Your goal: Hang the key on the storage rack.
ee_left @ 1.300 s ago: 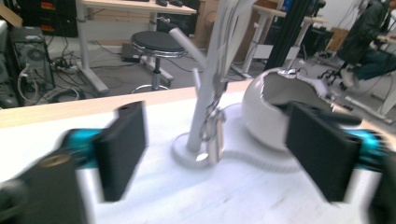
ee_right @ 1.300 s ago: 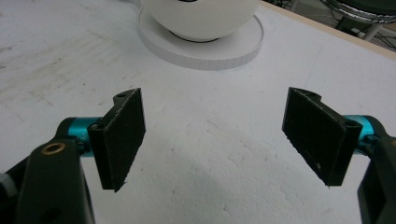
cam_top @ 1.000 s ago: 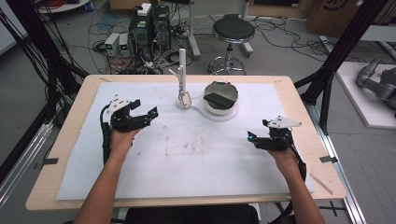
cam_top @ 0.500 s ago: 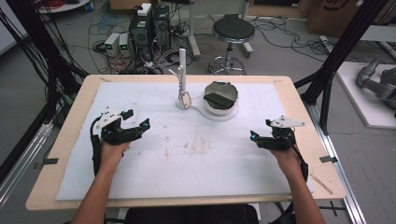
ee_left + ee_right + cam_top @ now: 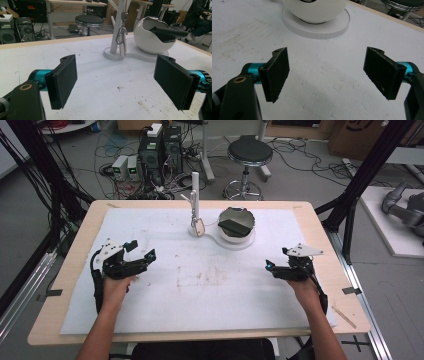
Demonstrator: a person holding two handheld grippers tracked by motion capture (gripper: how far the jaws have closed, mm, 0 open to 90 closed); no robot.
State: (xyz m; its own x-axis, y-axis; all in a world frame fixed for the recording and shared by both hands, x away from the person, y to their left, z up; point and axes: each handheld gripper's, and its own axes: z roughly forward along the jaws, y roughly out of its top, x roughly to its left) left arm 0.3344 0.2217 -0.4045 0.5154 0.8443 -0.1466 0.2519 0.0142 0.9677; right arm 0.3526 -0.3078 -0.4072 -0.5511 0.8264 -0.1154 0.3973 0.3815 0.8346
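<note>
Left gripper (image 5: 116, 82) — jaws wide apart over white table cover (image 5: 100, 82); ahead, white post stand (image 5: 117, 32), keys (image 5: 121, 37) hanging, beside white bowl (image 5: 152, 37).

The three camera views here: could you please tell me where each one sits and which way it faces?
High view: above the person's side, looking forward and down on the table; both forearms, left hand-held gripper, right hand-held gripper.
Left gripper view: on the left hand-held gripper, facing the white bowl and post; own open jaws.
Right gripper view: on the right hand-held gripper, facing that bowl; own open jaws.
All share the bowl.
</note>
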